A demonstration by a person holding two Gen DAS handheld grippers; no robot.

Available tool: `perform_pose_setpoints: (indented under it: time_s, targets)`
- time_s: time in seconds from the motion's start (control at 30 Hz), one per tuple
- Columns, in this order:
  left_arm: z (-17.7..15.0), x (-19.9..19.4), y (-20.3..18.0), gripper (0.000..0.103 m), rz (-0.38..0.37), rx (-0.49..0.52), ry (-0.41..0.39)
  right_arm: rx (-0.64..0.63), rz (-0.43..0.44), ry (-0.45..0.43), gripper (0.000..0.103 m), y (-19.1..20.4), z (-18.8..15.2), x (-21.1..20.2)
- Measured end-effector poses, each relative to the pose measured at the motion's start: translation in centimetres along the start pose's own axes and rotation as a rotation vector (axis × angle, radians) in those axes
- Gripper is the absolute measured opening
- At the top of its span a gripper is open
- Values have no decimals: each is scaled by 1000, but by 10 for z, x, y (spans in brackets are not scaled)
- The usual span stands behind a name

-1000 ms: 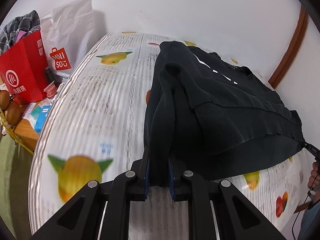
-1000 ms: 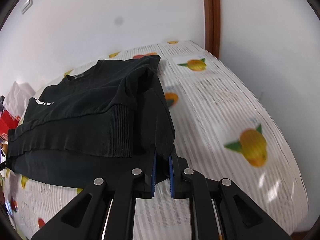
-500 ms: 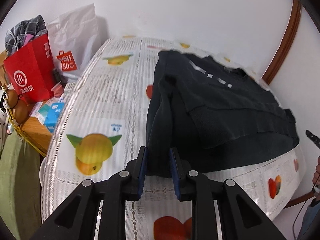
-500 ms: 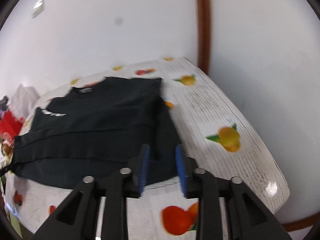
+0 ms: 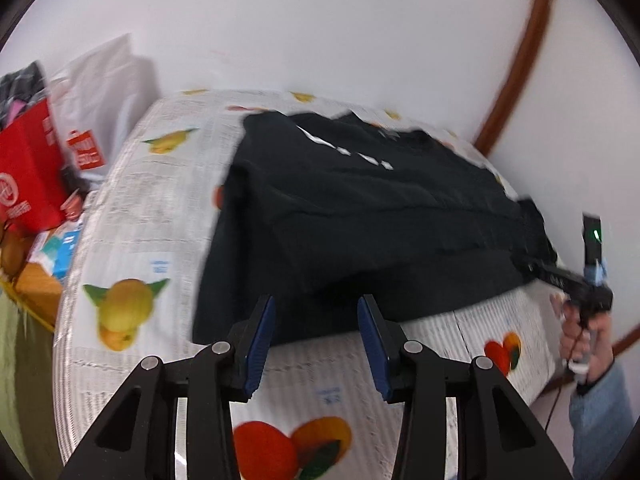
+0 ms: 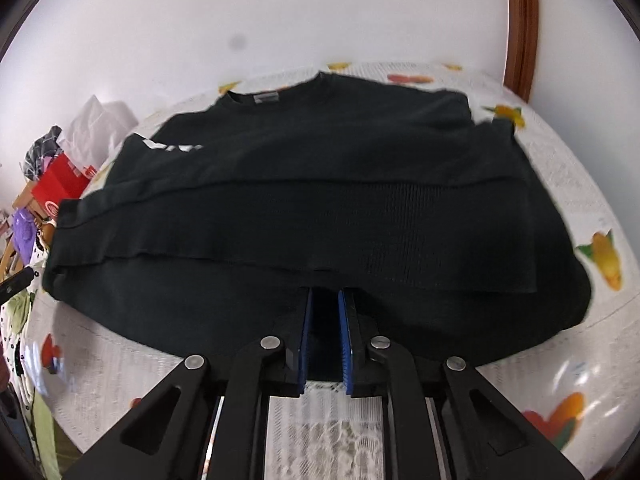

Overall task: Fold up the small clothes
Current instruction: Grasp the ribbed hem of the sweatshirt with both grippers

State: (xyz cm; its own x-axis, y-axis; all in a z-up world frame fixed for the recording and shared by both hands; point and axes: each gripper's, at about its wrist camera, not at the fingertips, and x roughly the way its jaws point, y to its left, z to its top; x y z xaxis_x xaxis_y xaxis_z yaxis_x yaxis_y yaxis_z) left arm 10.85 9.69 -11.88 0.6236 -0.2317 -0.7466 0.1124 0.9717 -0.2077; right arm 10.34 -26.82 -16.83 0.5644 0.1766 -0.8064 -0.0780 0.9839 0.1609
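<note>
A black sweatshirt [image 5: 360, 216] with white lettering lies folded on the fruit-print tablecloth [image 5: 132, 208], its ribbed hem turned up across the body. My left gripper [image 5: 316, 304] hovers just short of the sweatshirt's near left edge. Its jaws are opening and hold nothing. My right gripper [image 6: 326, 294] is at the middle of the sweatshirt's [image 6: 320, 184] near edge. Its jaws are closing, with dark cloth between the blue pads [image 6: 306, 332]. In the left wrist view the right gripper [image 5: 534, 266] shows at the garment's right side, held by a person's hand [image 5: 580, 328].
A red paper bag [image 5: 24, 184] and a white shopping bag [image 5: 100, 92] stand off the table's left end, over a heap of small items. A white wall and a brown door frame [image 5: 520, 60] close the far side. The table's near edge [image 6: 320, 432] lies right under the grippers.
Both grippers let go of the folded side edges. The left one drew back and up while opening. The right one opened, swung across to the middle of the near edge and narrowed again.
</note>
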Motion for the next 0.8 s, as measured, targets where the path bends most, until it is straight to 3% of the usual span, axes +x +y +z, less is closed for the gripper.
perform_pose_setpoints:
  time_s: [0.17, 0.37, 0.6, 0.8]
  targets:
    - [2, 18, -22, 32, -65, 52, 48, -9, -5, 10, 9, 1, 2, -7]
    - [11, 50, -36, 31, -104, 33, 102, -54, -79, -1, 9, 8, 2, 0]
    - [18, 78, -43, 29, -71, 14, 159, -65, -116, 17, 9, 13, 3, 1]
    - [36, 73, -46, 29, -56, 9, 106, -55, -133, 68, 9, 15, 8, 3]
